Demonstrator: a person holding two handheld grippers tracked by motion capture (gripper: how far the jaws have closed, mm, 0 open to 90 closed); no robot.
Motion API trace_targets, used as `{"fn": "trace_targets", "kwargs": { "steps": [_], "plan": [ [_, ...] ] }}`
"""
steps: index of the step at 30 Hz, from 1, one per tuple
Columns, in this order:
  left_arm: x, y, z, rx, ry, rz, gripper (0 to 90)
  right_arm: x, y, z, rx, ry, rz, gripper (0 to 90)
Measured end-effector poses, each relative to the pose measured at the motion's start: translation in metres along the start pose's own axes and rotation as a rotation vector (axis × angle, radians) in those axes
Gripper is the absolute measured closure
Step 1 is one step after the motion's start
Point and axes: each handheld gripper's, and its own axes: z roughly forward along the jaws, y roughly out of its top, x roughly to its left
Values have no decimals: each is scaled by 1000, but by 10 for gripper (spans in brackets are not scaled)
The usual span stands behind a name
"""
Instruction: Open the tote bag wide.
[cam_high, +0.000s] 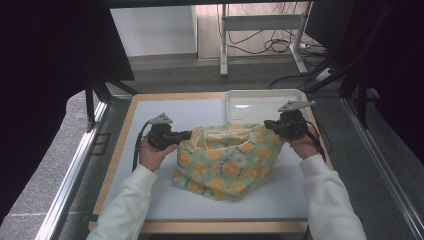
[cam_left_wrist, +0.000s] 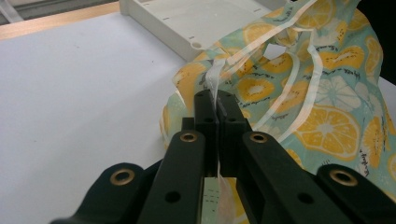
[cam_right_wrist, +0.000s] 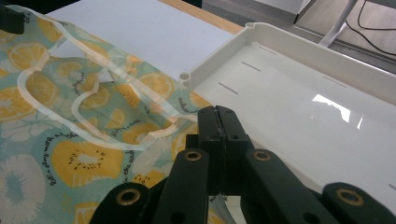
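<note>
A thin bag printed with yellow citrus slices on pale green lies mid-table, its mouth lifted and stretched between both hands. My left gripper is shut on the bag's left rim; in the left gripper view the jaws pinch a pale strip of the bag. My right gripper is shut on the right rim beside the tray; in the right gripper view its closed jaws pinch the edge of the bag, and the bag's mouth with its pale handles opens to the left.
A white shallow tray sits at the table's far right, right behind the bag. The white mat covers a wood-edged table. Table legs and cables stand on the floor beyond.
</note>
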Motion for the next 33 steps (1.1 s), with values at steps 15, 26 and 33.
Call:
{"fn": "trace_targets", "kwargs": {
  "steps": [15, 26, 33],
  "plan": [
    [-3, 1, -5, -7, 1, 11, 897, 9, -5, -7, -36, 14, -4, 891],
    [-7, 1, -10, -14, -3, 26, 897, 20, -8, -18, -77, 26, -14, 891],
    [-8, -1, -13, -15, -2, 23, 897, 24, -14, -20, -91, 36, -10, 891]
  ]
}}
